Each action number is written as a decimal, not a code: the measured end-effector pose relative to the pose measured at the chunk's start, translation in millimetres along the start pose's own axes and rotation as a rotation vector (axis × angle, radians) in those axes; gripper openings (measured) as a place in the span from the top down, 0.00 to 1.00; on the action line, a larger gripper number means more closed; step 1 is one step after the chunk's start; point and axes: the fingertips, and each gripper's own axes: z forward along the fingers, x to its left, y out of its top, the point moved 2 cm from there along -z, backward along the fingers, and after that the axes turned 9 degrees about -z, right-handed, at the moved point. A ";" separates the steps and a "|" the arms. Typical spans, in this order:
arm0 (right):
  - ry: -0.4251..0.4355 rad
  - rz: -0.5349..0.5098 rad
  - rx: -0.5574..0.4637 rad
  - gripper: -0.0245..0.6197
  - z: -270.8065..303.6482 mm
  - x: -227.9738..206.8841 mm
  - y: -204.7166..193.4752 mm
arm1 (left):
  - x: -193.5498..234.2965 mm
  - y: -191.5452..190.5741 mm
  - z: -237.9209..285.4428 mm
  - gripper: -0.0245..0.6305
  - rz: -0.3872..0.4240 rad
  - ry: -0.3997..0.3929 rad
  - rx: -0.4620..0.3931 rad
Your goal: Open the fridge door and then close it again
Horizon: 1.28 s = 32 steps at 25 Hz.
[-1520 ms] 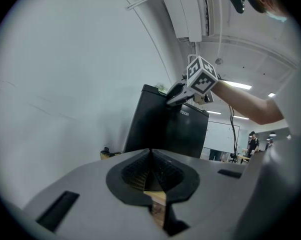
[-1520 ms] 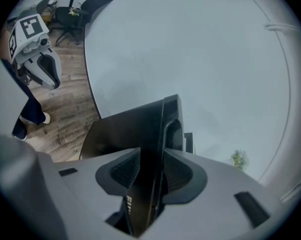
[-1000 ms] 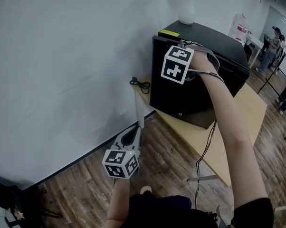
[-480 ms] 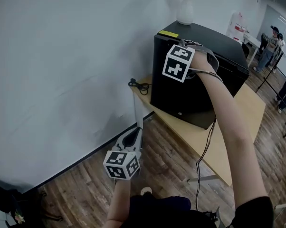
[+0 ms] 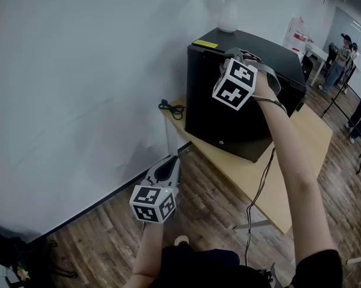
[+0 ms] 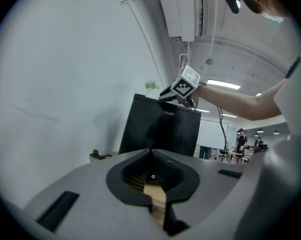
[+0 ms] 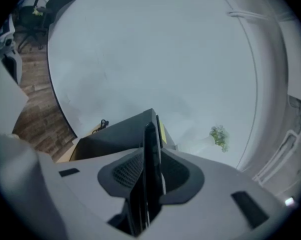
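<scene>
Fridge door [image 5: 222, 123] — top edge clenched in right gripper [image 7: 151, 154].
Pull is best made level along the hinge arc, without twisting; left gripper [image 6: 151, 156] hangs closed on nothing — not needed.

The fridge [image 5: 240, 110] is black, with a yellow label [image 5: 203, 43] on top. The vase [image 5: 227, 12] is white. The worktop [image 5: 291, 179] is light tan, the floor [image 5: 216, 203] dark brown planks, the wall [image 5: 78, 89] whitish grey. The left tool [image 6: 151, 154] and right tool [image 7: 150, 139] are grey, their cubes patterned in black-and-white squares.
</scene>
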 end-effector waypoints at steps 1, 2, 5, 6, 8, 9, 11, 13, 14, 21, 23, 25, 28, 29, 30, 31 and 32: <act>-0.004 0.047 -0.034 0.82 -9.5 -1.2 -2.0 | -3.7 0.0 1.2 0.94 0.003 -0.003 0.001; -0.003 0.095 -0.071 0.82 -19.7 -2.0 -3.9 | -8.1 -0.1 2.3 0.94 0.007 -0.008 0.002; -0.013 0.226 -0.177 0.82 -53.3 -4.7 -8.6 | -24.6 0.8 5.0 0.94 0.022 -0.028 0.004; -0.017 0.268 -0.211 0.82 -64.6 -4.5 -10.6 | -30.9 1.4 5.6 0.94 0.029 -0.037 0.004; -0.015 0.359 -0.273 0.83 -86.3 0.2 -16.5 | -43.7 1.3 6.5 0.94 0.042 -0.055 0.006; -0.011 0.410 -0.303 0.85 -96.7 4.5 -20.4 | -49.9 0.5 6.8 0.94 0.046 -0.063 0.007; -0.006 0.520 -0.366 0.88 -115.5 14.5 -29.3 | -60.8 -1.1 8.1 0.94 0.051 -0.075 0.008; -0.004 0.621 -0.422 0.90 -131.8 26.8 -40.0 | -70.7 -2.9 10.4 0.94 0.055 -0.086 0.011; -0.002 0.668 -0.443 0.91 -139.6 34.6 -46.5 | -75.6 -4.3 11.5 0.94 0.058 -0.091 0.014; -0.028 1.037 -0.547 0.98 -198.6 97.6 -96.6 | -110.0 -15.1 11.8 0.94 0.075 -0.119 0.022; -0.055 1.074 -0.541 0.98 -211.5 114.6 -109.7 | -118.5 -18.9 13.3 0.94 0.078 -0.123 0.023; -0.062 1.118 -0.526 0.98 -221.9 133.8 -121.9 | -127.0 -22.8 13.4 0.94 0.077 -0.127 0.022; -0.033 1.228 -0.514 0.98 -234.7 166.5 -135.8 | -140.5 -29.1 9.7 0.94 0.093 -0.129 0.015; -0.026 1.265 -0.512 0.98 -238.2 176.7 -139.2 | -144.5 -31.3 8.0 0.94 0.100 -0.129 0.010; -0.020 1.297 -0.510 0.98 -241.3 186.2 -141.7 | -148.2 -33.7 6.5 0.94 0.106 -0.131 0.005; -0.013 1.325 -0.508 0.98 -243.8 194.9 -143.2 | -151.5 -36.2 5.2 0.94 0.110 -0.135 0.003; -0.005 1.352 -0.506 0.98 -246.1 202.7 -144.1 | -154.3 -38.8 4.2 0.94 0.113 -0.139 0.002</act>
